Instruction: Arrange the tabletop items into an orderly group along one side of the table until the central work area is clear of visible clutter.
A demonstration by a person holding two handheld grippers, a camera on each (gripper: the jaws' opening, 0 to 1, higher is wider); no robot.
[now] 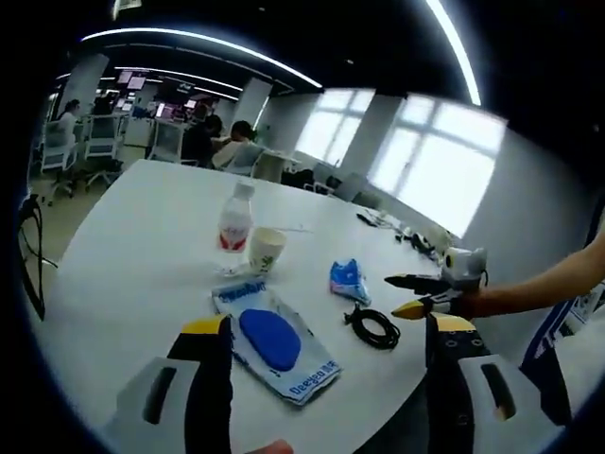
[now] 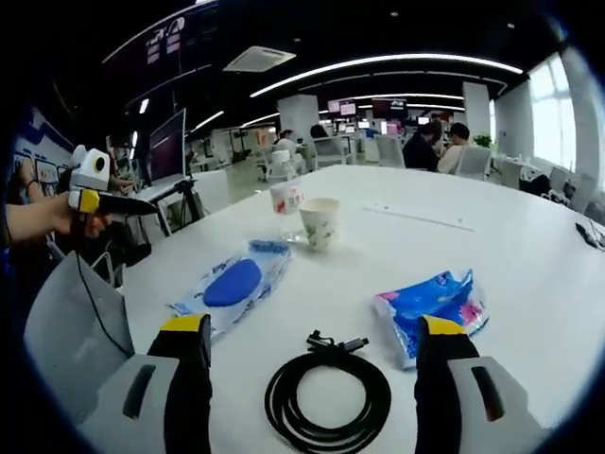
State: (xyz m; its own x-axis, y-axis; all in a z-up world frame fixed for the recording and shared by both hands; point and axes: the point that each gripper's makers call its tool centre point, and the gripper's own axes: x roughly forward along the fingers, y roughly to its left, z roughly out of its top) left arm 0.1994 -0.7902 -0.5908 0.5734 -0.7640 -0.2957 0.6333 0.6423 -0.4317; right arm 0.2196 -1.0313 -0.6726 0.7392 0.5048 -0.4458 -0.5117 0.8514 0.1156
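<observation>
Cables: one [image 2: 328, 405] | cups: one [image 2: 319, 221] | bottles: one [image 1: 235, 218] | packets: two [image 1: 274, 342] [image 1: 349, 280]

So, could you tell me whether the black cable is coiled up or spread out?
Coiled. The black cable lies in a neat round loop on the table, its plug ends together at the top.

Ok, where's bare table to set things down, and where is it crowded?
Bare: the wide stretch of table beyond the paper cup and blue packet. Crowded: the near edge, where bottle, cup, blue-pad package, coiled cable and packet cluster.
</observation>
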